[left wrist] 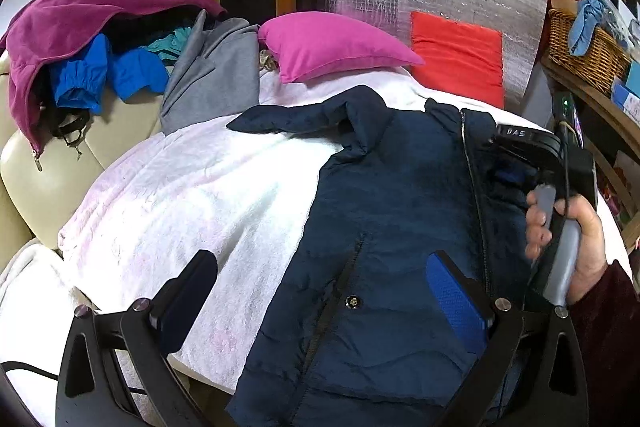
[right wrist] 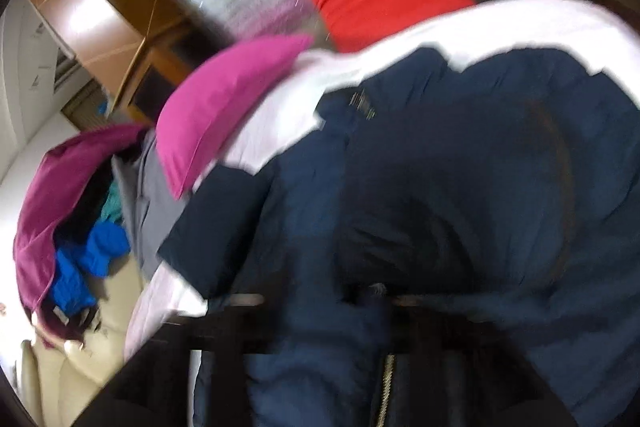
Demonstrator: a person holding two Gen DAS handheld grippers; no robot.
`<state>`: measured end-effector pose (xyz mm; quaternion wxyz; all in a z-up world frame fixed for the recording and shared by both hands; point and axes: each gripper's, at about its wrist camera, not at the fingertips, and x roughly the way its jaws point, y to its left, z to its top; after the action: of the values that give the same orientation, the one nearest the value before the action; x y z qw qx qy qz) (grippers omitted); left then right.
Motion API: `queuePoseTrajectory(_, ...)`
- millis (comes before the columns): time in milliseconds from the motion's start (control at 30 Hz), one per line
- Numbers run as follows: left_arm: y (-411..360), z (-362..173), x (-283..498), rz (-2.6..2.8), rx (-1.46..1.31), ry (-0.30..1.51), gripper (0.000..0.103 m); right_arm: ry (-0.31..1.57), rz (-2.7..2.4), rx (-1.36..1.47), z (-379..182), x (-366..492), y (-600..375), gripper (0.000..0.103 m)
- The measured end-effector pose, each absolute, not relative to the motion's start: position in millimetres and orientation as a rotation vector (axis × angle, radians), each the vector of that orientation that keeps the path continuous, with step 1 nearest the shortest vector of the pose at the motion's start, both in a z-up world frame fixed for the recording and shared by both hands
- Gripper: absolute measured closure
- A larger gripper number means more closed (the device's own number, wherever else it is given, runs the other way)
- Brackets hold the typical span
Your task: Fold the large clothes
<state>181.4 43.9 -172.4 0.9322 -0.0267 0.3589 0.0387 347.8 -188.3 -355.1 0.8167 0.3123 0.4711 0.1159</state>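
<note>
Jacket [left wrist: 400, 211], navy and quilted, lay front-up on the white fleece blanket [left wrist: 192, 195], its long axis running from the hem near the cameras up to the collar, one sleeve [left wrist: 296, 119] flung out leftward. Left gripper [left wrist: 328, 291] hovered over the lower front, jaws wide apart, gripping nothing; it appeared the nearer to that sleeve. Right gripper [left wrist: 520, 163], hand-held over the zip [left wrist: 472, 171], had nothing visibly between its fingers; its own view was too blurred to confirm. Fabric looked puffy and slippery.

"DAS" in white letters on the right hand-held gripper [left wrist: 520, 163], rest unreadable
</note>
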Motion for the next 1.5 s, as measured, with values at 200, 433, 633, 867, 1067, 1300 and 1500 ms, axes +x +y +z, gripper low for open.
queuePoseTrajectory(200,39.2,-172.0,196.2,0.048,-0.038,0.763,0.0,1.003,0.31,0.701,-355.5,308.4,-207.0,0.016)
queuePoseTrajectory(433,-9.8,-171.3,251.9,-0.052,0.008,0.796,0.0,0.82,0.073,0.753,-342.3,256.2,-305.5,0.016)
queuePoseTrajectory(633,-90.6,-182.6,299.6,-0.138,0.149,0.792,0.0,0.762,-0.162,0.957,-379.6,234.0,-387.7,0.029)
queuePoseTrajectory(867,-167.4,-210.5,345.7,-0.2,0.246,0.848,0.0,0.813,-0.176,1.081,-417.8,247.8,-426.3,0.033)
queuePoseTrajectory(1067,-204.5,-232.5,374.0,-0.183,0.301,0.877,0.0,0.846,-0.112,1.113,-426.8,270.8,-417.4,0.033)
queuePoseTrajectory(1300,-217.1,-240.9,391.6,-0.152,0.29,0.868,0.009,0.823,-0.149,0.964,-422.8,270.8,-400.8,0.053)
queuePoseTrajectory(1500,-194.2,-235.1,408.8,-0.169,0.193,0.885,0.068,0.803,-0.182,0.876,-415.3,269.4,-394.5,0.055)
